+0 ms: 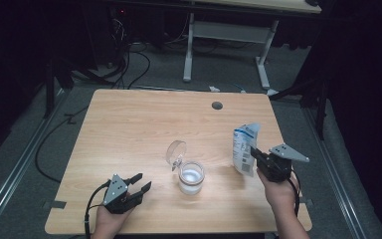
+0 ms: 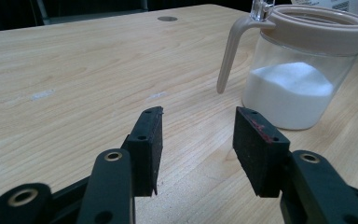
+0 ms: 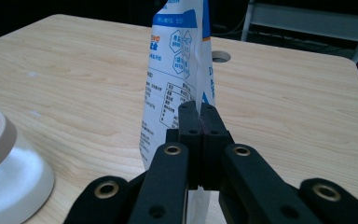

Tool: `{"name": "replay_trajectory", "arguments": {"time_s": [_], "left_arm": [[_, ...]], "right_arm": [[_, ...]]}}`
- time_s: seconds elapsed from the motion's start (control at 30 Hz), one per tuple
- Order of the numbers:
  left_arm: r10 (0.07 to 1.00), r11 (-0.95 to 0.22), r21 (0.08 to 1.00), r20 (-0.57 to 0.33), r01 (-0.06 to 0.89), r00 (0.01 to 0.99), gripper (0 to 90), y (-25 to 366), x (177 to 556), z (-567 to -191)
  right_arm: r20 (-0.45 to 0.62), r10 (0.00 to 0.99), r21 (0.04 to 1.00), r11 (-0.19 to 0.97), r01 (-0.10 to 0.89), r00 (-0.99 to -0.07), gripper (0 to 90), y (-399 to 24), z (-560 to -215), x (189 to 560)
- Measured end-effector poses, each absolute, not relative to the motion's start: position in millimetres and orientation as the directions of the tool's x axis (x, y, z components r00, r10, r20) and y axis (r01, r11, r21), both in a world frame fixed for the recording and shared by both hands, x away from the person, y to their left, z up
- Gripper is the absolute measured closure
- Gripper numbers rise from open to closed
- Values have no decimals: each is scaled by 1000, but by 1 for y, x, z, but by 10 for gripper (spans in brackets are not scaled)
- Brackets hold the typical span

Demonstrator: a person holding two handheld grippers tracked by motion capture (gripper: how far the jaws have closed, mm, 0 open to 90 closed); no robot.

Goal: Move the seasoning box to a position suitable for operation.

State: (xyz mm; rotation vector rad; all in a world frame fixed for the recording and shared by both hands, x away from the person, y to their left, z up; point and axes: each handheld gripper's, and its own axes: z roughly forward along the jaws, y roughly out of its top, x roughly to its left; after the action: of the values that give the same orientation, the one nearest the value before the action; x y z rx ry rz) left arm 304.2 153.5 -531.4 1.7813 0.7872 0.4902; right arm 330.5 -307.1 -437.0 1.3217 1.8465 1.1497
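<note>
White and blue printed film is what we have pinched in our right gripper (image 1: 254, 154): its jaws are pressed flat together on an edge of the bag (image 1: 244, 148), which stands upright with its long axis running top to bottom, its bottom close to or on the wooden table (image 1: 129, 129). We cannot tell whether the top of the bag is open.

The relation that matters is bag to jar. The jar (image 1: 191, 177) sits to the inner side of our right gripper, slightly nearer to us, and apart from the bag. Its hinged lid (image 1: 175, 151) is tipped up on the far side, leaving the mouth open, and white powder fills the lower part. We judge that the bag has to travel inward and tilt its top over that mouth.

Our left gripper (image 1: 140, 182) rests low on the table with its jaws well apart and nothing between them. The jar lies just ahead of it and to its right, nearer to this hand, which could steady it.
</note>
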Motion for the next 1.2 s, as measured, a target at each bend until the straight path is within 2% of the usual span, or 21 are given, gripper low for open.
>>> {"name": "replay_trajectory", "arguments": {"time_s": [0.83, 1.2], "left_arm": [[728, -176, 944, -66, 279, 683, 516, 157, 303, -532], [727, -182, 946, -54, 268, 684, 514, 156, 301, -532]], "right_arm": [[40, 961, 961, 39, 275, -274, 898, -325, -479, 342], [48, 960, 965, 27, 260, -277, 896, -330, -491, 337]]}}
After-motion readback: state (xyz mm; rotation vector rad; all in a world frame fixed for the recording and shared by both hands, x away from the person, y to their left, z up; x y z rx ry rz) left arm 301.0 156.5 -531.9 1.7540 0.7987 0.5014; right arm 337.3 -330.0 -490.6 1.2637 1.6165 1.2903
